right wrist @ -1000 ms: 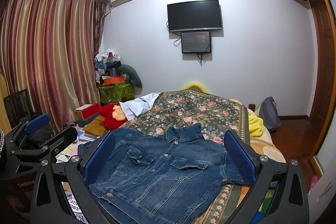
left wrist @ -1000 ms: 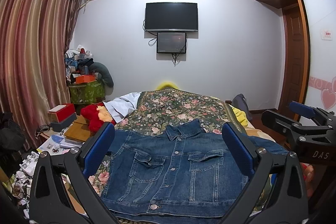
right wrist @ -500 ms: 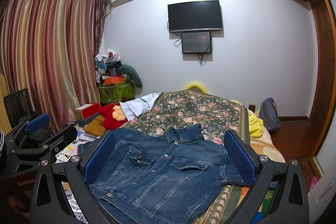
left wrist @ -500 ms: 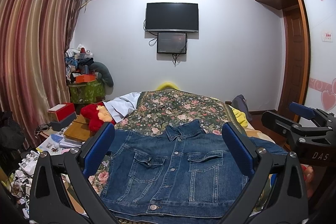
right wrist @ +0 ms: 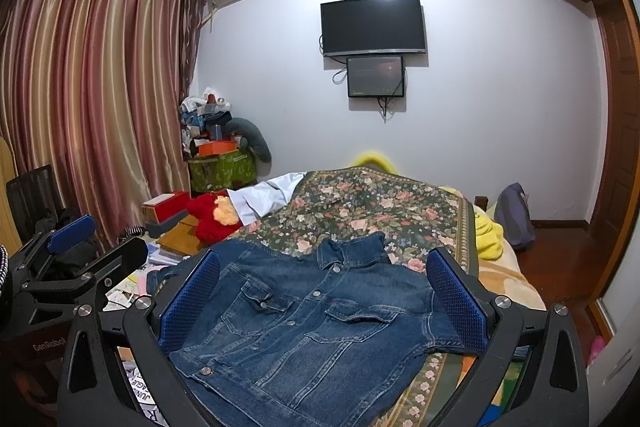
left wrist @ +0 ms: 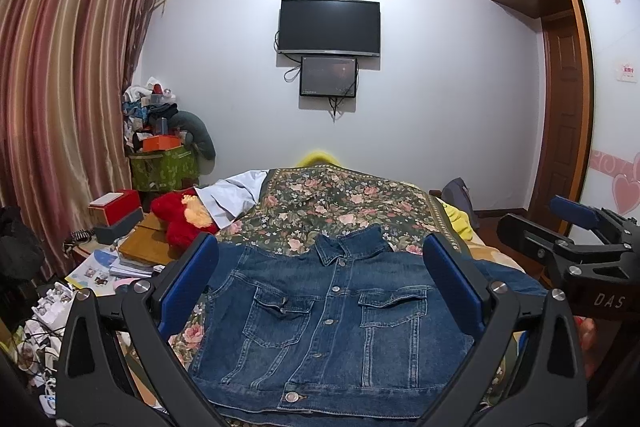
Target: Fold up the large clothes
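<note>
Nothing much has shifted in the last second: both grippers hang where they were, and the denim jacket [left wrist: 332, 323] lies just as flat as before. It's spread front-up on the floral bedspread [left wrist: 340, 203], buttoned, collar pointing toward the far wall where the television [left wrist: 329, 25] hangs, chest pockets showing. The left gripper [left wrist: 320, 291] hovers above the near hem with its blue pads wide apart, holding nothing; the right gripper [right wrist: 322, 299] is likewise spread open and empty, off to the jacket's right side. From the left camera you can see the right tool poking in at the edge, and the right camera catches the left one the same way, so the two are side by side, framing the garment between them. My read is that this is the lining-up pause before the first fold: laying the jacket smooth and square makes the edges easy to pinch, and wide-open jaws give room to come down over thick denim. A sleeve seems tucked or trailing off the left edge near the red plush toy [right wrist: 212, 217], though I can't quite tell. Heavy cloth like this will likely want a firm grip at each side.
</note>
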Tool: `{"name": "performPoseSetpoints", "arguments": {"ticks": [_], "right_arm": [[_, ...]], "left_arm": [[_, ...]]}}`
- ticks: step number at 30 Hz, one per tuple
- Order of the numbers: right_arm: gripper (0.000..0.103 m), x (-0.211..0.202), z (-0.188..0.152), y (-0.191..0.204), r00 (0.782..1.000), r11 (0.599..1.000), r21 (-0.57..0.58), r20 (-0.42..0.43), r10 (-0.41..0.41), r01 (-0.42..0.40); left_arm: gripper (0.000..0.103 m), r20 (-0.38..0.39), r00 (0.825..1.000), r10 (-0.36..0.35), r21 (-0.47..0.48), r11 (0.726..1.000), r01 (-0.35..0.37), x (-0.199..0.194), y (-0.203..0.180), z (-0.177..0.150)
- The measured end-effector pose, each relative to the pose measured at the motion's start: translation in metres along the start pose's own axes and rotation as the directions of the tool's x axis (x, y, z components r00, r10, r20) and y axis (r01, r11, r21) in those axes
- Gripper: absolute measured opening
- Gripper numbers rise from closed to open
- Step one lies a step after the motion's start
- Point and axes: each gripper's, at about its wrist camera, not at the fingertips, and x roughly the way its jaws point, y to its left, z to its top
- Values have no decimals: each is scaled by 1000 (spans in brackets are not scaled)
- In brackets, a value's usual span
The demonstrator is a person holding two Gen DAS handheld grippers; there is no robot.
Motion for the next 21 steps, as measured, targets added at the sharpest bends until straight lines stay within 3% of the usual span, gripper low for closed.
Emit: {"name": "performPoseSetpoints", "arguments": {"ticks": [10, 15, 18, 21], "right_arm": [[103, 43, 19, 8, 999, 997, -76, 41, -22, 25], [103, 92, 26, -2, 1000, 997, -74, 0, -23, 23], [103, 131, 26, -10, 998, 999, -46, -53, -20, 17], [103, 179, 27, -21, 991, 1000, -13, -130, -19, 17]], "left_arm": [[103, -72, 997, 18, -29, 999, -20, 72, 22, 9], [103, -112, 990, 87, -49, 994, -93, 120, 49, 11], [103, -151, 978, 145, -47, 987, -153, 155, 74, 9], [103, -218, 952, 217, -40, 972, -231, 198, 109, 4]]}}
